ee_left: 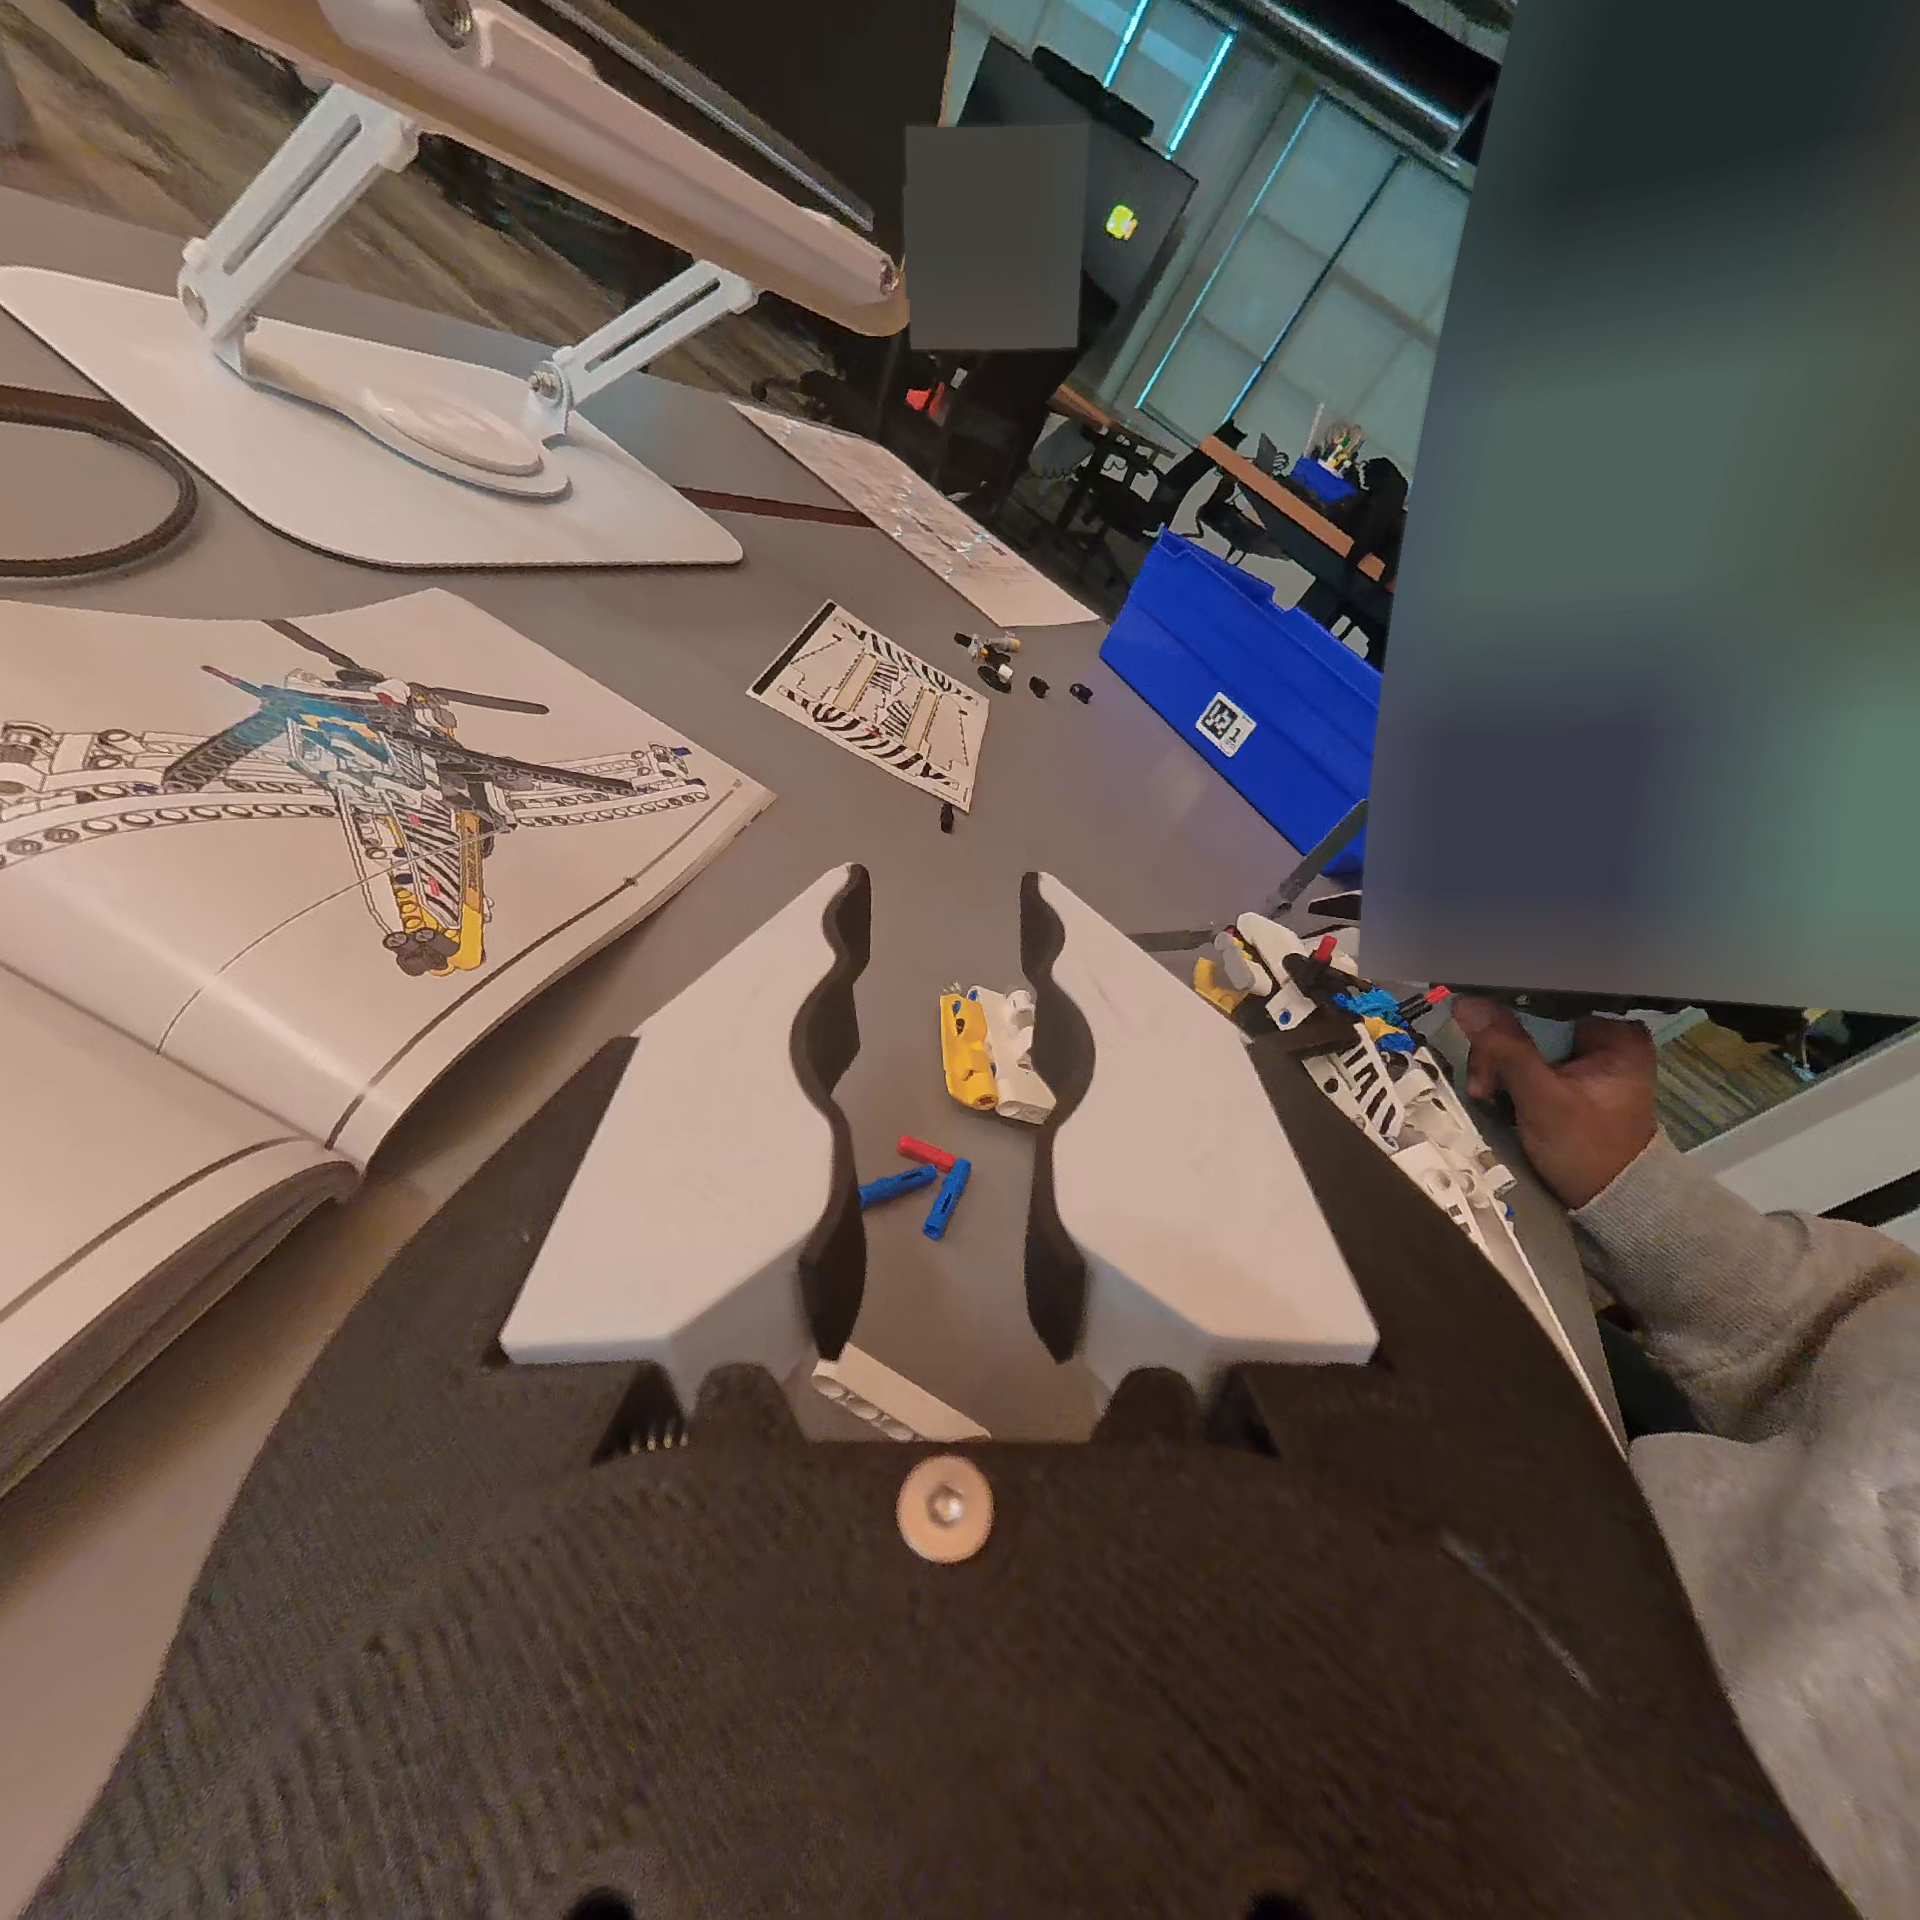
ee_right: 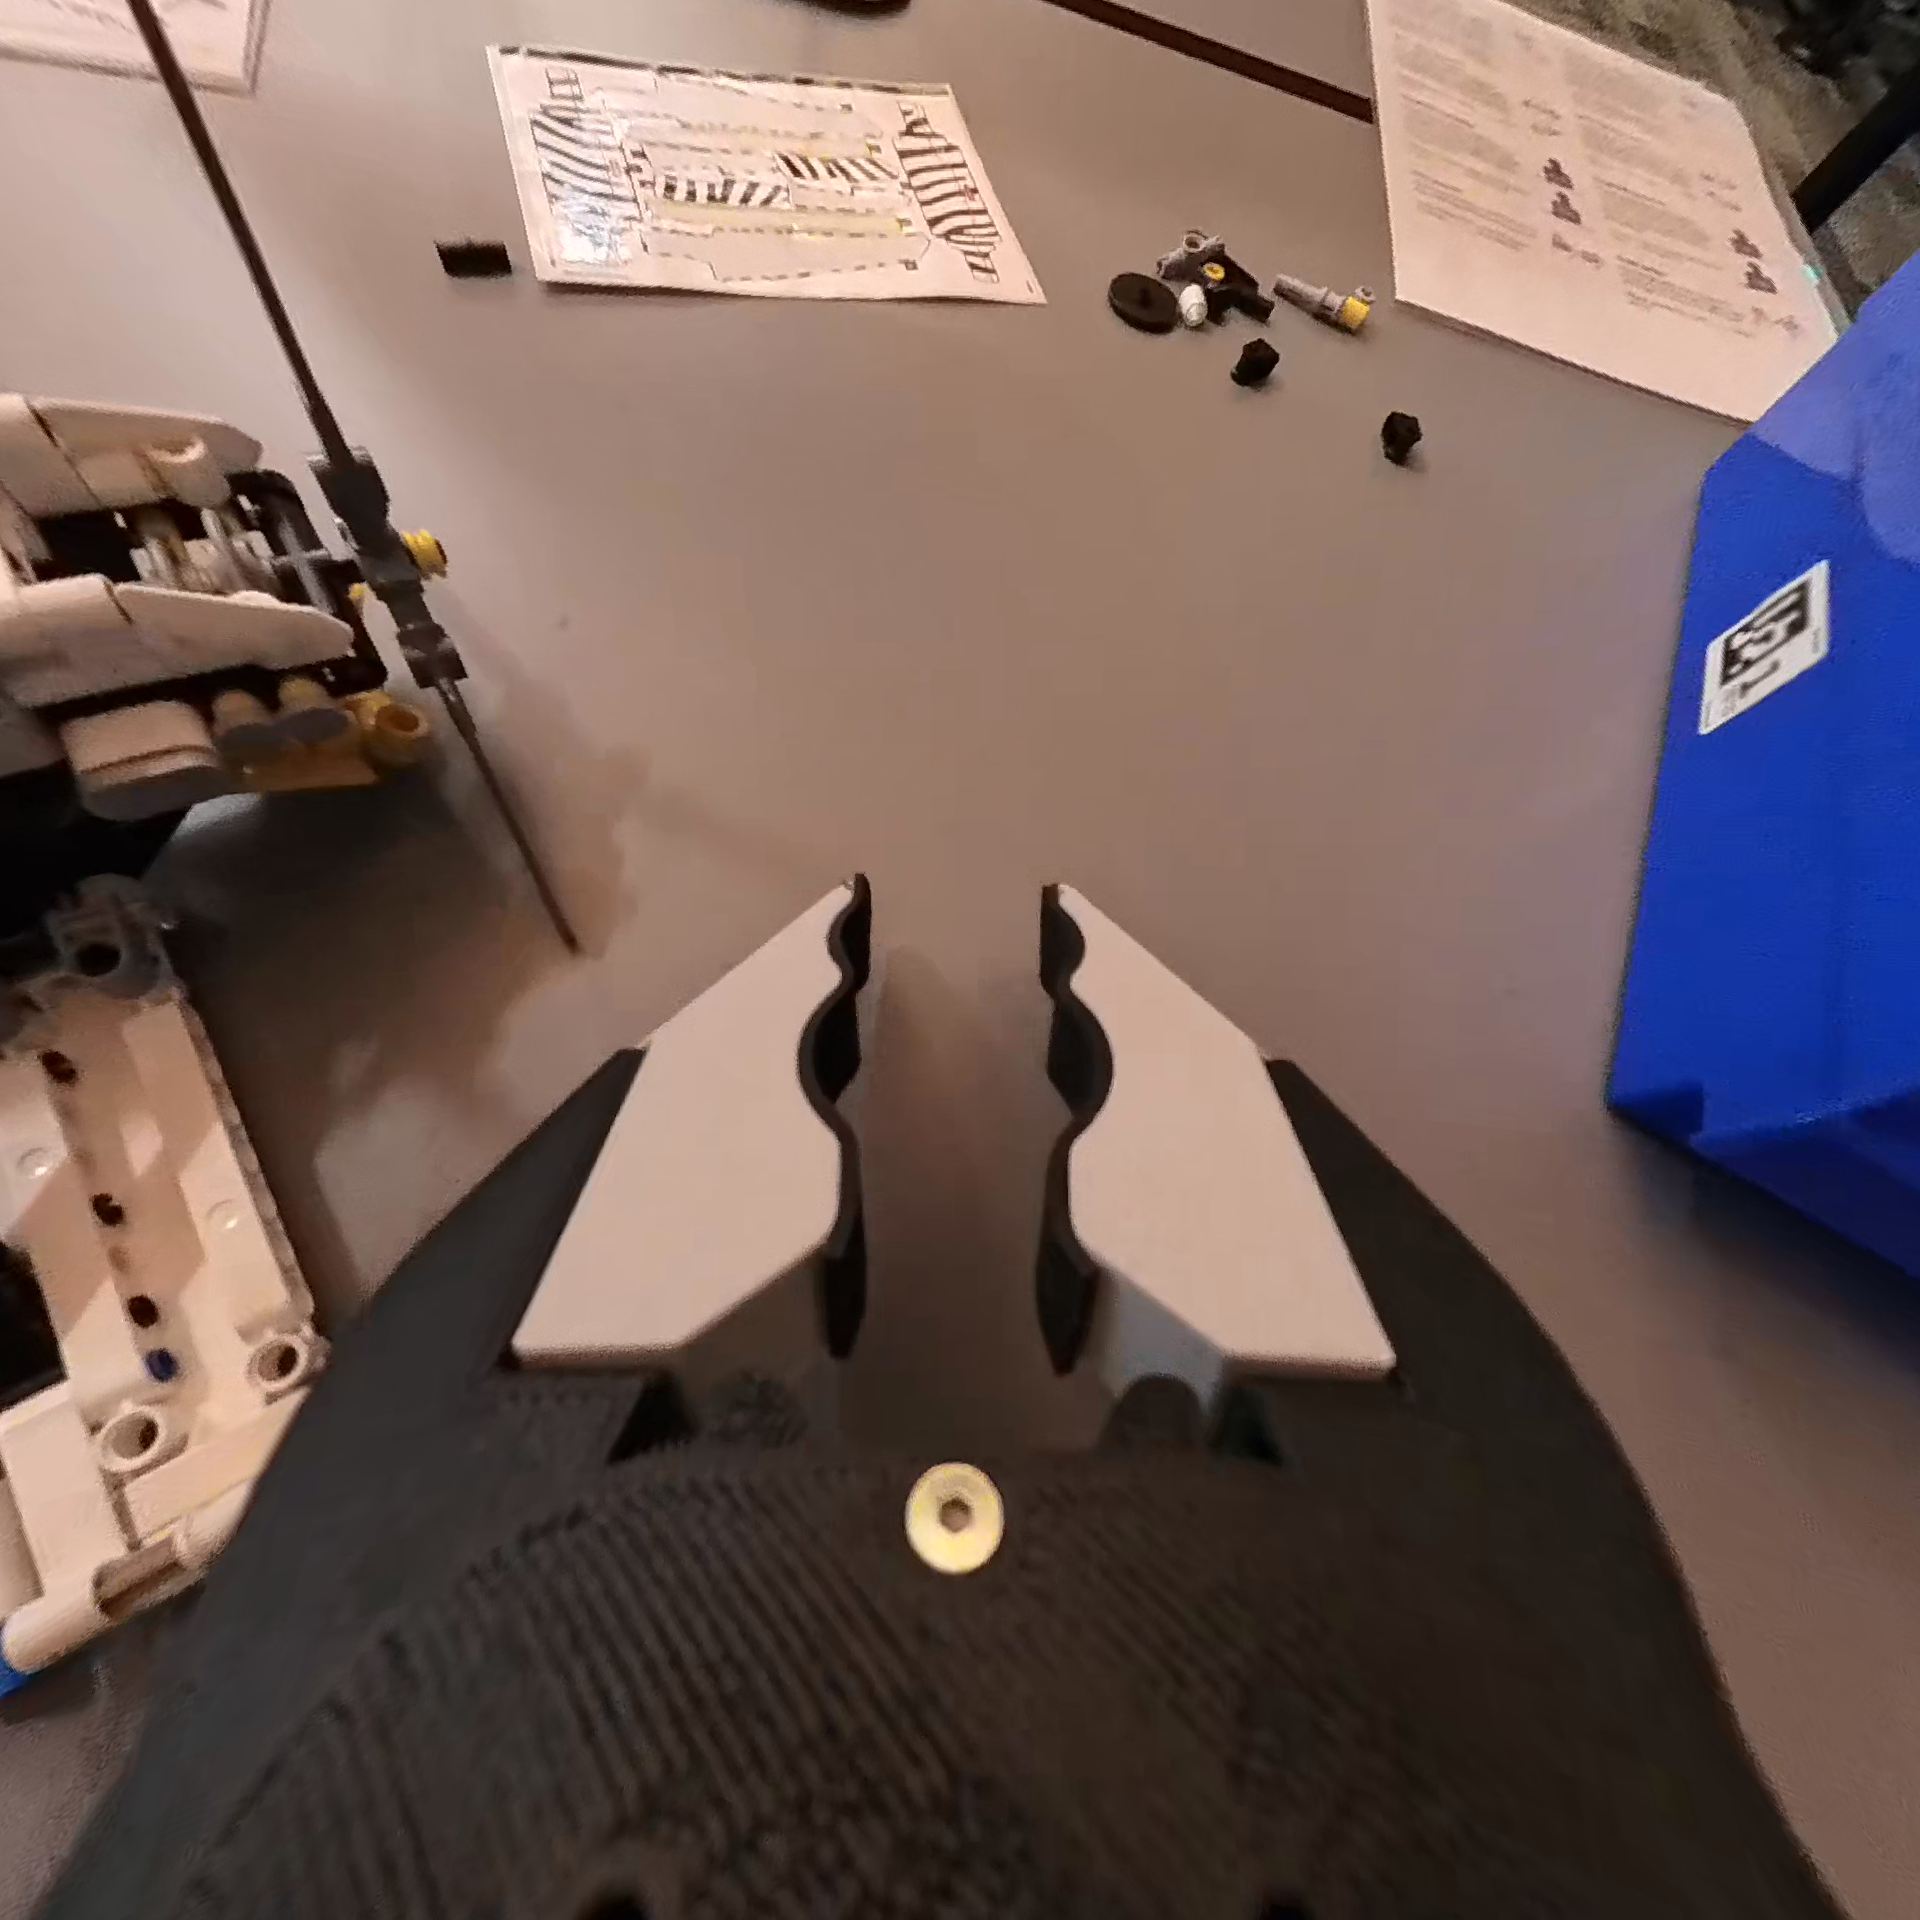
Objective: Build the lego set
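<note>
My left gripper (ee_left: pixel 943 883) is open and empty above the grey table (ee_left: pixel 1091 810). Between its fingers, down on the table, lie a yellow and white lego piece (ee_left: pixel 992 1055), a red pin (ee_left: pixel 925 1151) and two blue pins (ee_left: pixel 920 1195). A white beam (ee_left: pixel 888 1397) shows near the finger bases. The partly built white, black and yellow lego helicopter (ee_left: pixel 1340 1039) lies to the right, by a person's hand (ee_left: pixel 1558 1091). My right gripper (ee_right: pixel 954 894) is open and empty over bare table, with the helicopter (ee_right: pixel 177 644) on its left. Small black, grey and yellow parts (ee_right: pixel 1226 291) lie far ahead.
An open instruction booklet (ee_left: pixel 312 831) lies at left, with a white stand (ee_left: pixel 364 416) behind it. A sticker sheet (ee_right: pixel 758 177) and a printed sheet of paper (ee_right: pixel 1579 197) lie at the far side. A blue bin (ee_right: pixel 1797 831) stands at right. A thin black rotor blade (ee_right: pixel 343 468) sticks out from the helicopter. Some 35 cm of space lies between my two pairs of fingers. My right tips are roughly 10 cm from the helicopter (ee_right: pixel 177 644).
</note>
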Tool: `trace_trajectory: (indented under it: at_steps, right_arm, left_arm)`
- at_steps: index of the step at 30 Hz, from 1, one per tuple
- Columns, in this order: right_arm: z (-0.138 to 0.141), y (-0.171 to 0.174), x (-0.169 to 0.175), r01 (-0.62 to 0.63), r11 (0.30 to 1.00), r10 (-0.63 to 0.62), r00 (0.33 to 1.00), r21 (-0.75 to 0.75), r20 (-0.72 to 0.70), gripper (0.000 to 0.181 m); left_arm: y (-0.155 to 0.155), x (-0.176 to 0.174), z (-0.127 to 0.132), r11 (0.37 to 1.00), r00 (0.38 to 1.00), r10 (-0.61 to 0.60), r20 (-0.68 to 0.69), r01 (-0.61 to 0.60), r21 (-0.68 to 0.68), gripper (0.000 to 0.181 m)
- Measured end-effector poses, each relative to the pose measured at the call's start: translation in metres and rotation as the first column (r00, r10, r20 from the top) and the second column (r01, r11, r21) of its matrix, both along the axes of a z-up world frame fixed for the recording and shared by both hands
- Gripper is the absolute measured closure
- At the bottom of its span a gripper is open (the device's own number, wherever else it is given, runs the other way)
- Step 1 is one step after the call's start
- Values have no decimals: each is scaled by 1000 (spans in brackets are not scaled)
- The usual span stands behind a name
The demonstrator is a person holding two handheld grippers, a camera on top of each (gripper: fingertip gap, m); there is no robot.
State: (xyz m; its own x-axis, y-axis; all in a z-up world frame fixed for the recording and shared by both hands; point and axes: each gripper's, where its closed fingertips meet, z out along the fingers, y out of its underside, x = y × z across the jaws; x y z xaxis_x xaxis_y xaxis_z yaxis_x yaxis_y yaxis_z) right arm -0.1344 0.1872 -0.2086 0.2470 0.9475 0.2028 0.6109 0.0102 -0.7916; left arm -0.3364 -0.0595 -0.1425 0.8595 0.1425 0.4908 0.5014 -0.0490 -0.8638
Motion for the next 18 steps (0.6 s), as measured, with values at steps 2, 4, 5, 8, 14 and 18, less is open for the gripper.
trace_trajectory:
  at_steps: [2,4,5,8,14,18]
  right_arm:
    - [-2,1,0,4,1000,-4,1000,3,12,149]
    - [-3,1,0,8,1000,-8,1000,0,18,148]
    - [-3,2,0,10,1000,-10,1000,-2,20,148]
    - [-4,2,0,15,1000,-15,1000,-6,23,148]
    - [-5,2,0,16,1000,-16,999,-5,32,148]
    - [-4,2,0,16,1000,-16,1000,-6,26,148]
  left_arm:
    - [0,0,0,1000,1000,-2,6,2,2,154]
    - [-1,-1,0,1000,1000,-3,14,3,7,154]
    - [-1,-2,0,1000,1000,-3,18,3,10,154]
    - [-1,-2,0,1000,1000,-4,31,4,17,154]
    - [-2,-3,0,1000,999,-3,36,2,23,153]
    - [-2,-3,0,1000,1000,-2,30,1,20,153]
